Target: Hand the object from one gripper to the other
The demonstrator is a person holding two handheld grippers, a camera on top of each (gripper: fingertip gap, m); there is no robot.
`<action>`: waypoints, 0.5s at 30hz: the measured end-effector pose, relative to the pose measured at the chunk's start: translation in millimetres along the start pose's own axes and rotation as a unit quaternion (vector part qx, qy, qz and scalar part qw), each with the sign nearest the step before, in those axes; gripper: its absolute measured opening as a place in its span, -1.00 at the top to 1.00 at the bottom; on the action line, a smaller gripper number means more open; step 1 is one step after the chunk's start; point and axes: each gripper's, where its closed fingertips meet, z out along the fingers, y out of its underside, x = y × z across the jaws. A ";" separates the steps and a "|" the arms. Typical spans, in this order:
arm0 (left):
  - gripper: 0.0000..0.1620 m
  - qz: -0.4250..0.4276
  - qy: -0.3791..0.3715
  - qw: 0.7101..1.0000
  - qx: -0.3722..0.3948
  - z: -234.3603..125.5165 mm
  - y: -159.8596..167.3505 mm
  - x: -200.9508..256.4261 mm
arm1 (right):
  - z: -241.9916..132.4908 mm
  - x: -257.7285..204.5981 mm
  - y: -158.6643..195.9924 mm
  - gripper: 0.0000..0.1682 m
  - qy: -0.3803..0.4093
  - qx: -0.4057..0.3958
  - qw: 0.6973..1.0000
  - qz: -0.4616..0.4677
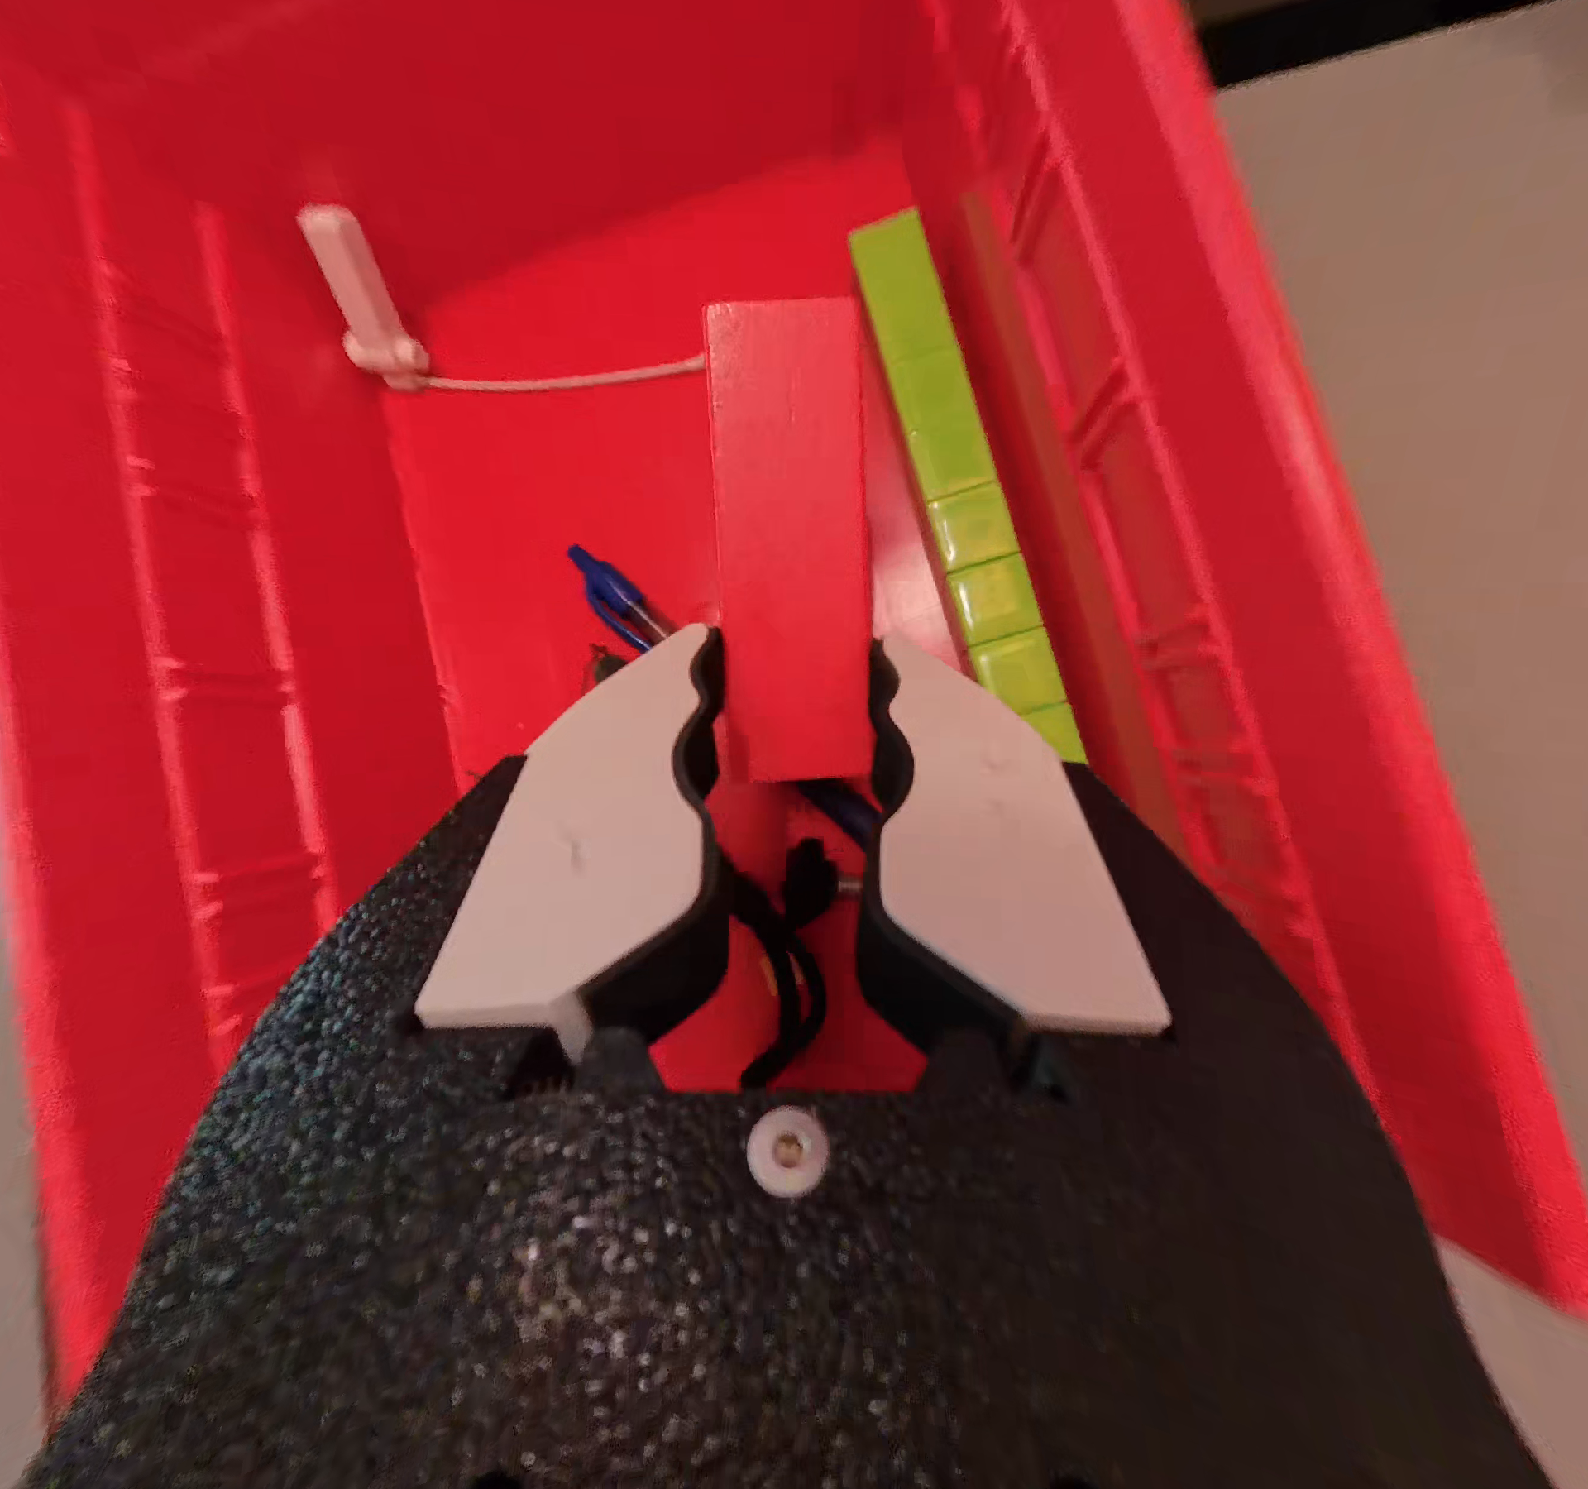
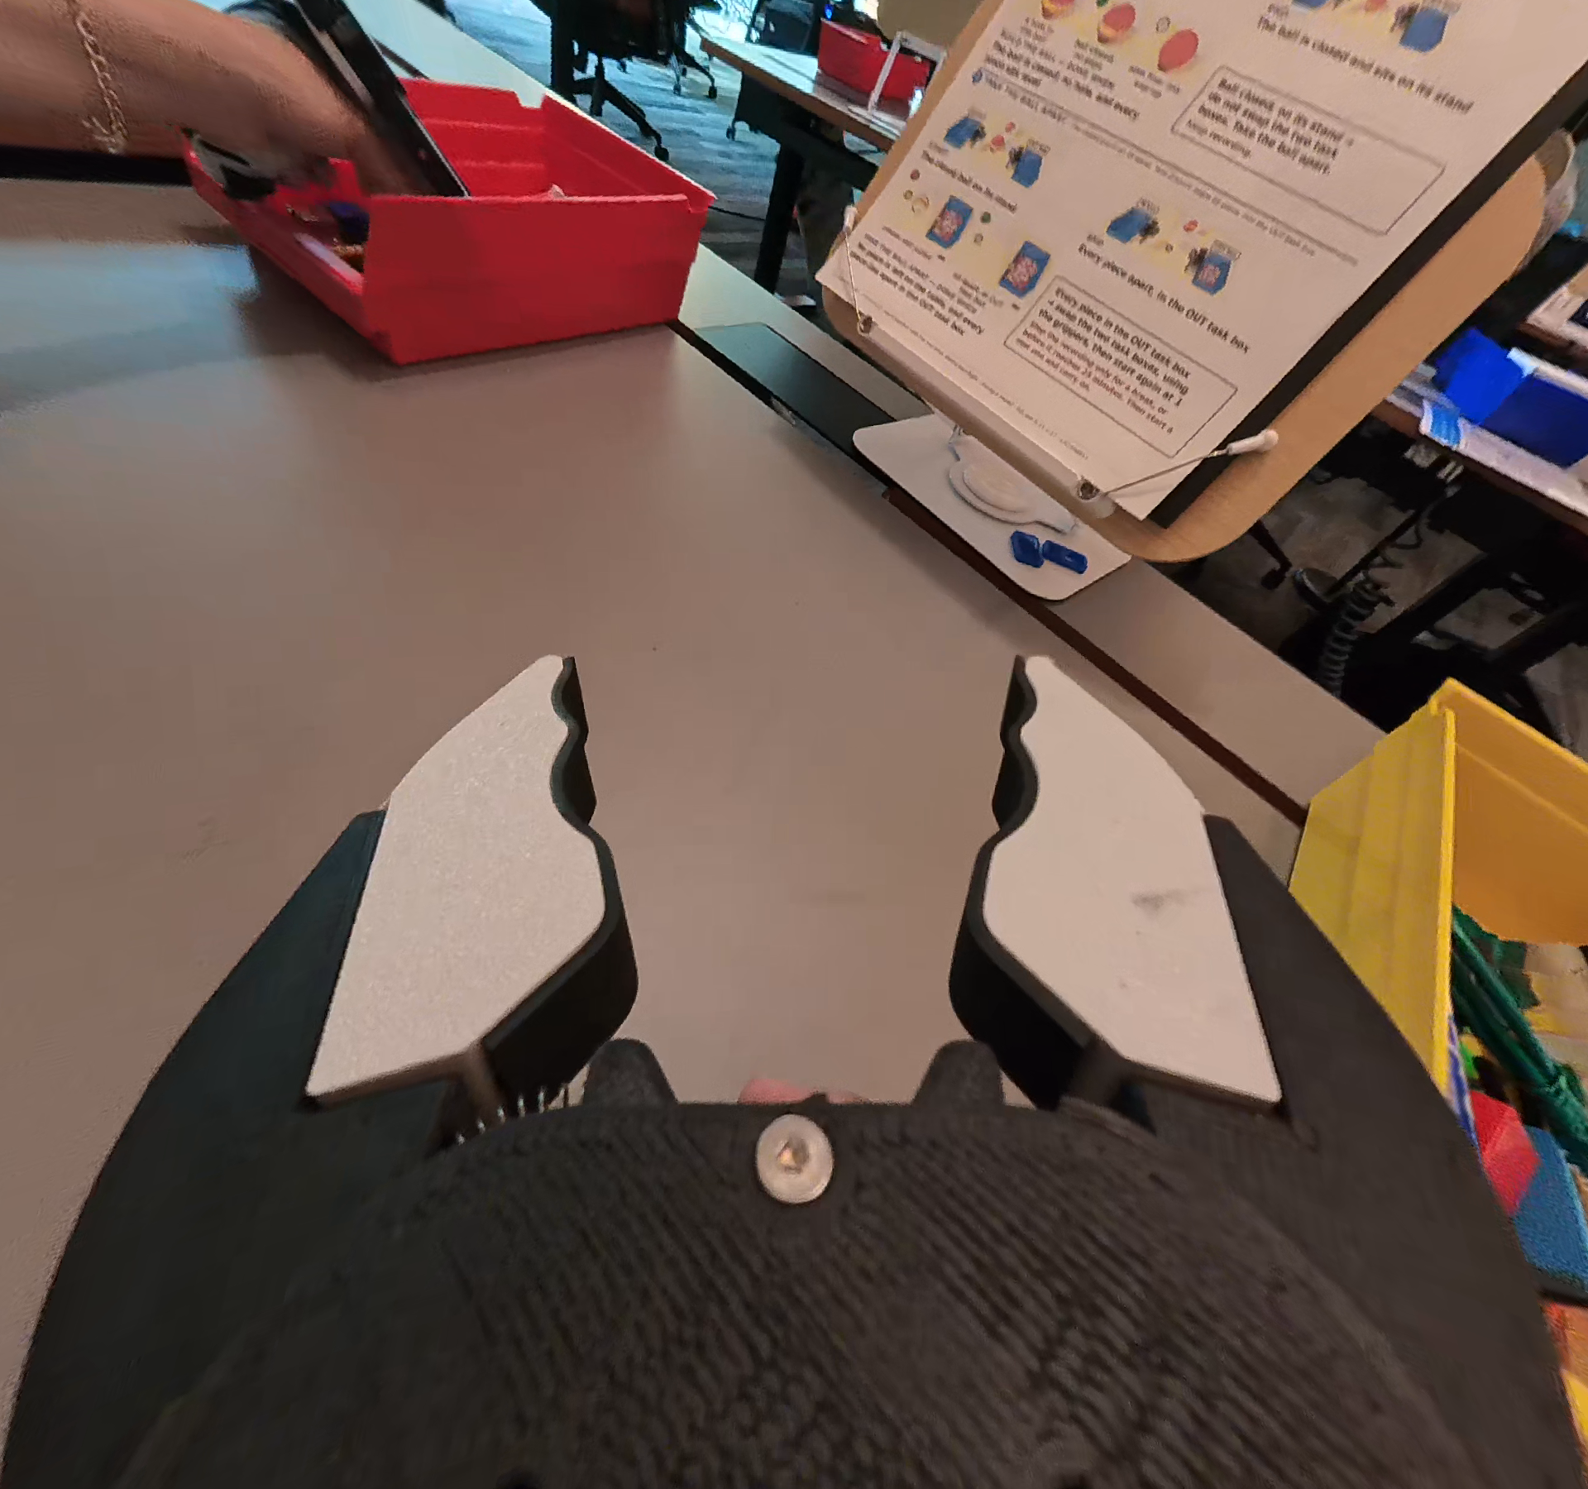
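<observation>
Red plastic fills your left wrist view: the red bin [image 1: 533, 158] surrounds your left gripper [image 1: 795, 657], whose fingers are pinched on the near end of a red wooden block [image 1: 786, 502]. The block points away from you into the bin, both pads pressed against its long sides. Against the bin's right wall, just beside the block, lies a lime-green segmented bar [image 1: 962, 494]. A blue pen [image 1: 614, 593] pokes out on the block's left side, partly hidden under the left finger, and a white cable with its plug [image 1: 361, 292] rests at the bin's far left corner. A black cord [image 1: 795, 958] lies on the bin floor between the gripper's fingers. In the right wrist view, your right gripper [image 2: 795, 674] hovers over the grey table [image 2: 344, 545], fingers spread wide with nothing between them, well apart from the bin. The bin sits at the table's far left, where your hand [image 2: 215, 98] is reaching in. To the right of the bin stands a tilted clipboard stand [image 2: 988, 485] carrying a printed instruction sheet [image 2: 1203, 158] with small pictures and text blocks. A yellow bin [image 2: 1409, 846] sits off the table's right edge.
</observation>
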 end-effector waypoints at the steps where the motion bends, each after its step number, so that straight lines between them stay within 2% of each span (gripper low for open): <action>1: 0.61 0.005 0.005 1.000 0.017 -11.2 -5.2 -1.4 | -1.4 -0.6 -2.6 -0.09 -0.001 0.009 1.000 -0.004; 5: 0.61 0.031 0.052 0.992 0.107 -72.2 -35.3 7.9 | -3.9 -12.5 -18.2 -0.08 -0.027 0.052 0.998 -0.004; 8: 0.61 0.089 0.125 0.974 0.164 -127.1 -54.9 44.2 | -1.9 -27.0 -35.4 -0.07 -0.060 0.084 0.995 -0.013; 11: 0.61 0.167 0.180 0.953 0.179 -171.5 -58.8 91.0 | 3.2 -38.0 -56.3 -0.08 -0.088 0.091 0.992 -0.029; 15: 0.61 0.255 0.250 0.919 0.169 -210.7 -48.2 163.5 | 11.0 -50.1 -94.3 -0.06 -0.137 0.100 0.985 -0.037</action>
